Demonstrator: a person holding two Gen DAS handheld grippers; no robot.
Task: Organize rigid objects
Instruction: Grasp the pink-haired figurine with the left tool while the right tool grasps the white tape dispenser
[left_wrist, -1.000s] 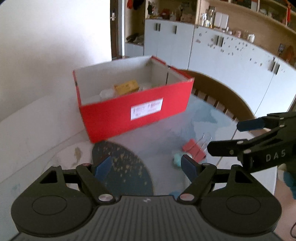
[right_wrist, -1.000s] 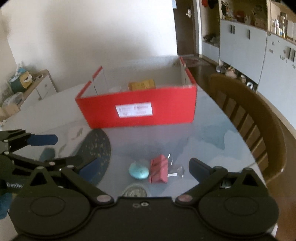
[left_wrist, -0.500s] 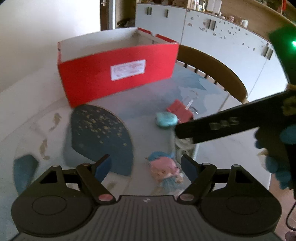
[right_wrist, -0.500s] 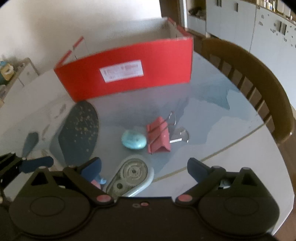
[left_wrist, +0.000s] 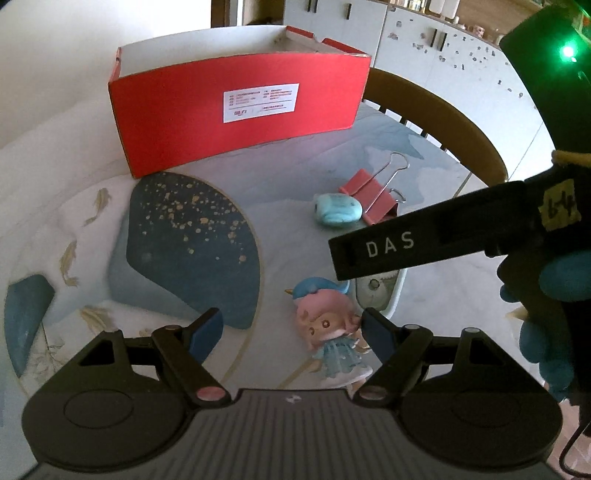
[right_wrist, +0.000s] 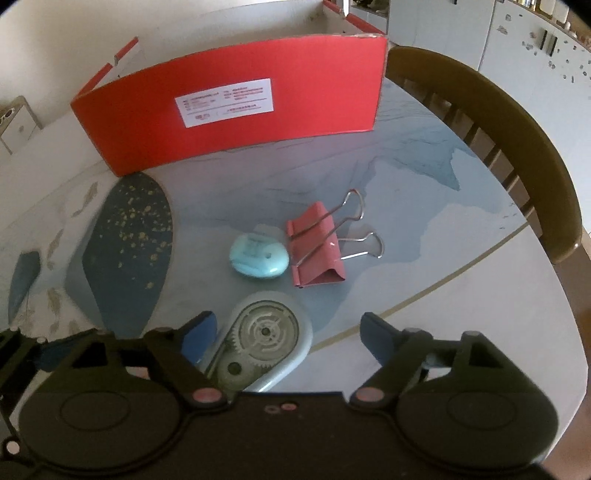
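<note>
— What lies loose on the desk (right_wrist: 461, 302), counted?

— Four small things and one red box (right_wrist: 236, 122). One pink binder clip (right_wrist: 316, 251), one pale blue oval case (right_wrist: 258, 255), one correction-tape dispenser (right_wrist: 260, 339) with its gears showing, and one doll figurine (left_wrist: 328, 332) with pink hair and a blue hat.

— Where do they sit?

— The box stands toward the far edge of the desk, its labelled long wall facing the cameras. The clip and the oval case are just beside each other mid-desk, the case on the left. The dispenser and the figurine are close to the near edge.

— Which way do they point?

— The clip's two wire handles reach toward the right edge and the wooden chair (right_wrist: 517, 140). The dispenser's long axis runs from near-left to far-right, rounded end away. The figurine lies on its back, head toward the box.

— And the tools?

— The left tool (left_wrist: 291, 332) is spread wide, empty, the figurine touching its right finger. The right tool (right_wrist: 288, 334) is likewise spread, empty, the dispenser lying by its left finger.
</note>
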